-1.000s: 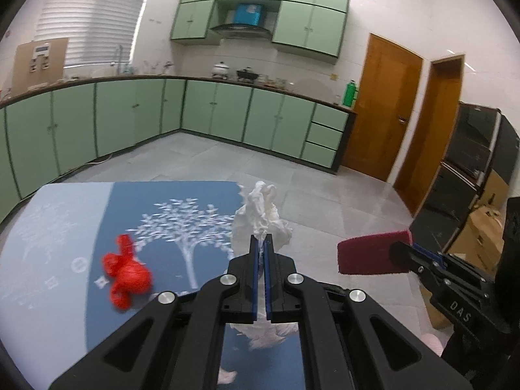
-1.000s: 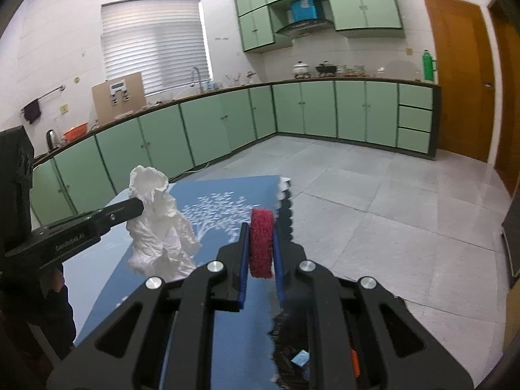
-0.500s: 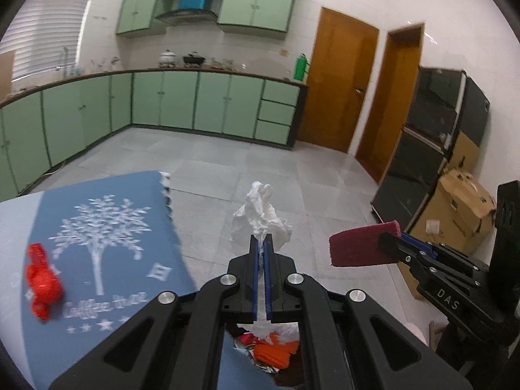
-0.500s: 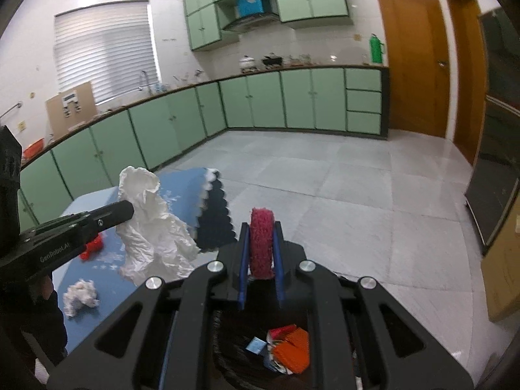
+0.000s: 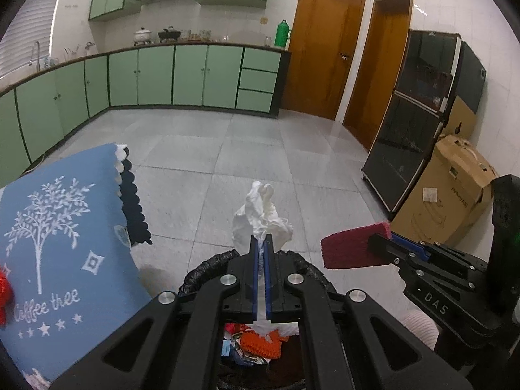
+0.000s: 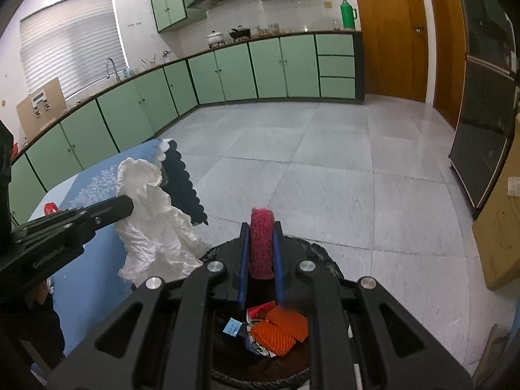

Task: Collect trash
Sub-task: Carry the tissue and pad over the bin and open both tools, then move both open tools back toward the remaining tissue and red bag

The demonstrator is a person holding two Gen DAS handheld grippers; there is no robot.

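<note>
My left gripper point(image 5: 260, 239) is shut on a crumpled white paper wad point(image 5: 260, 214), which shows in the right wrist view as a white paper wad point(image 6: 152, 224) beside the left gripper point(image 6: 125, 208). My right gripper point(image 6: 261, 227) is shut on a dark red scouring pad point(image 6: 261, 243); in the left wrist view the scouring pad point(image 5: 349, 247) sticks out of the right gripper point(image 5: 378, 243). Both hang over a trash bin lined with a black bag point(image 5: 208, 268), rim point(image 6: 321, 250), holding orange and blue scraps point(image 6: 279, 328).
A table with a blue tree-print cloth point(image 5: 61, 247) stands left of the bin, a red crumpled scrap point(image 5: 4, 292) at its edge. A cardboard box point(image 5: 455, 195) and dark glass cabinet point(image 5: 419, 123) stand right. Grey tiled floor point(image 6: 341, 169) lies ahead.
Both grippers have swung right off the table and sunk, carrying the paper wad and the red pad; the trash bin has come into view beneath them.
</note>
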